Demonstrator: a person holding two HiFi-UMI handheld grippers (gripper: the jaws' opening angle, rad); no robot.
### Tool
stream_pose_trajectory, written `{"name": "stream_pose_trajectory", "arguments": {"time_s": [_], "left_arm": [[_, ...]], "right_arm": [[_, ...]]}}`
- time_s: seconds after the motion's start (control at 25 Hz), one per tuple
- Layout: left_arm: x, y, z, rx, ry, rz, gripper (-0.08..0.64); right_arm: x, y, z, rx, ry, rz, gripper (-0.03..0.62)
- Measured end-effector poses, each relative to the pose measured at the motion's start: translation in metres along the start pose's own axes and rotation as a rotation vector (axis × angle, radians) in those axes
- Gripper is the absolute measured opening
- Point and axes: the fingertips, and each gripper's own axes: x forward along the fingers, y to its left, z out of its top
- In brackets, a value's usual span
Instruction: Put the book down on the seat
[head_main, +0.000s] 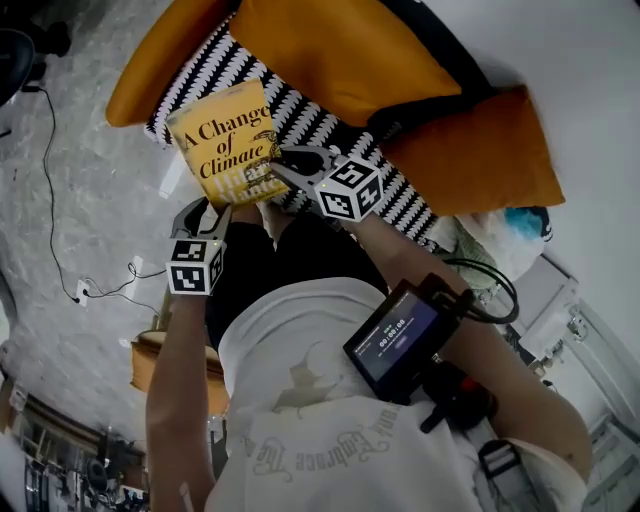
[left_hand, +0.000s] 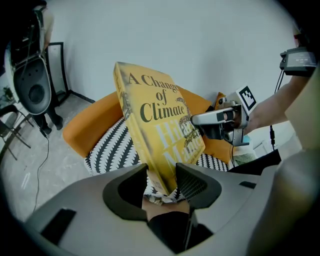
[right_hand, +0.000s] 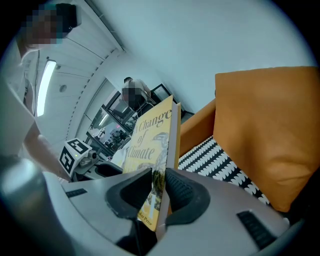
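Observation:
A yellow book (head_main: 225, 140) titled "A Change of Climate" is held upright above the black-and-white patterned seat (head_main: 300, 112) of an orange chair. My left gripper (head_main: 210, 215) is shut on its lower corner; in the left gripper view the book (left_hand: 155, 120) stands between the jaws of that gripper (left_hand: 161, 175). My right gripper (head_main: 283, 165) is shut on the book's side edge, and in the right gripper view the book (right_hand: 150, 145) is pinched in that gripper (right_hand: 157, 187). The right gripper (left_hand: 202, 120) also shows beyond the cover. The seat (right_hand: 220, 165) lies below the book.
The orange backrest (head_main: 340, 50) and an orange armrest (head_main: 480, 150) border the seat. Cables (head_main: 50, 200) run over the grey floor at left. A screen device (head_main: 400, 335) is strapped to the person's right forearm. Bags (head_main: 500, 235) lie beside the chair.

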Motion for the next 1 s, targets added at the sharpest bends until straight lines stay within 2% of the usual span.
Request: {"name": "stream_pose_trajectory", "arguments": {"time_s": [0.48,0.76,1.0], "left_arm": [[-0.001,-0.007,-0.001,0.002,0.001,-0.006,0.193],[-0.096,-0.038,0.05,0.028,0.008,-0.027,0.192],[-0.095,-0.027,0.056,0.042,0.049,-0.038,0.192]], "right_arm": [[-0.009,0.005,0.003,-0.013,0.003,-0.021,0.095],[-0.064,0.078,0.067,-0.003,-0.005,-0.055,0.095],[-0.057,0.076,0.07,0.021,0.015,-0.075,0.095]]}}
